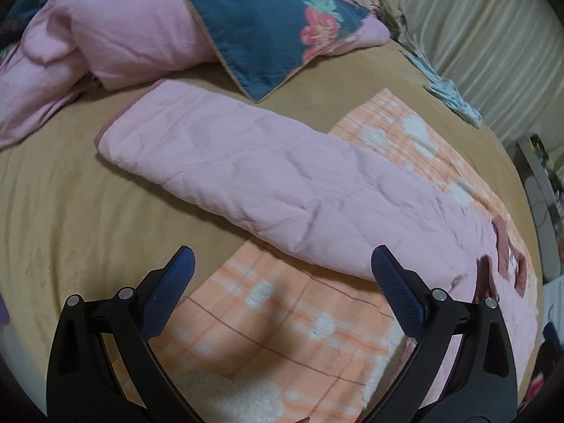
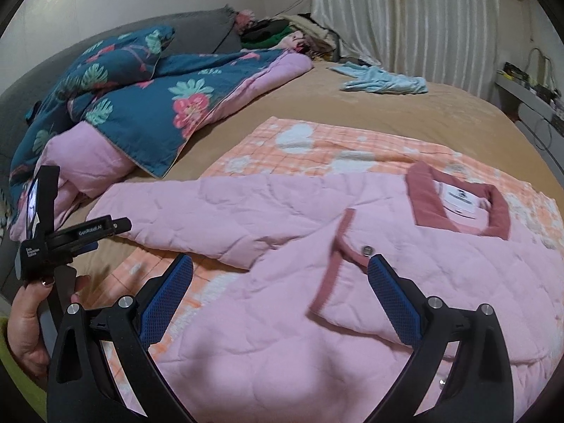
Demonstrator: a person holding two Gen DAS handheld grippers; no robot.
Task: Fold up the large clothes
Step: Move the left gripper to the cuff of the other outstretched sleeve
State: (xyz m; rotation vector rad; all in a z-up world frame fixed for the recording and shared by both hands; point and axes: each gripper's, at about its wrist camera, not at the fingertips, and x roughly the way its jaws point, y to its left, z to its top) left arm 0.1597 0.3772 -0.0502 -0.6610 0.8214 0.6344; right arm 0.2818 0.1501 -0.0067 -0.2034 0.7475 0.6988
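Pink quilted jacket (image 2: 282, 246) lies flat, front up, on an orange checked blanket (image 2: 335, 148) spread over the tan bed sheet (image 2: 440, 105). Dark pink collar (image 2: 458, 204) with a white label inside it sits toward the right of the right wrist view. A dark pink front trim (image 2: 335, 257) runs down the chest, with a metal snap (image 2: 367, 249) just beside it.

One sleeve (image 1: 246, 172) extends straight out from the body, across the blanket edge and onto the bare sheet; its cuff end lies toward the heaped bedding.

My left hand-held gripper (image 1: 282, 271): jaws spread wide, nothing between the blue pads (image 1: 165, 296). It hovers above the blanket, just below the sleeve's lower edge. Right pad overlaps the sleeve edge in view; cannot tell whether it touches.

My right hand-held gripper (image 2: 282, 275): jaws spread wide, holding nothing. It hangs over the jacket chest, with the front trim between the two fingers.

The left unit also shows at the left edge of the right wrist view, gripped by my left hand (image 2: 28, 320).

Surroundings: teal floral quilt (image 2: 134, 102) with pink lining heaped at the far left of the bed, a light blue garment (image 2: 384, 83) near the far edge, pale curtain (image 2: 423, 17) behind.
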